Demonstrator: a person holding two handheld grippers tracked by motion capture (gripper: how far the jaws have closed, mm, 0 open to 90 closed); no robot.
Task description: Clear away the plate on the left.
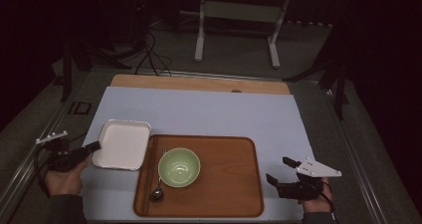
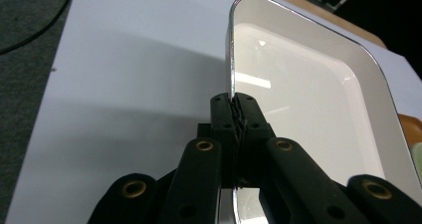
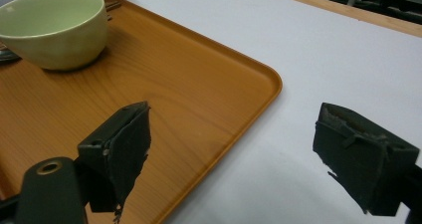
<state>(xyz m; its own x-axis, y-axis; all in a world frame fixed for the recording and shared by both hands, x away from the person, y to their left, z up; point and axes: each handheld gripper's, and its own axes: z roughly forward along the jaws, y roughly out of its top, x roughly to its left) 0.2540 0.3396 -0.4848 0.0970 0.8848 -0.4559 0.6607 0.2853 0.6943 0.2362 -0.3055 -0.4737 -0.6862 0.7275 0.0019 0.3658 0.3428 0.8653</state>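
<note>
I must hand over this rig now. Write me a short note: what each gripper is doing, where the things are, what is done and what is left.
Left gripper: shut on the left rim of the white tray, which sits on the pale mat just left of the wooden tray.
Right gripper: open, empty, hovering over the wooden tray's right edge.
On the wooden tray: green bowl, spoon and chopsticks at its left side.
Done: the white tray is gripped.
Left: probably moving the white tray to where it belongs; the destination is not evident from the scene. Keep the grip firm, since it holds only the thin rim.
</note>
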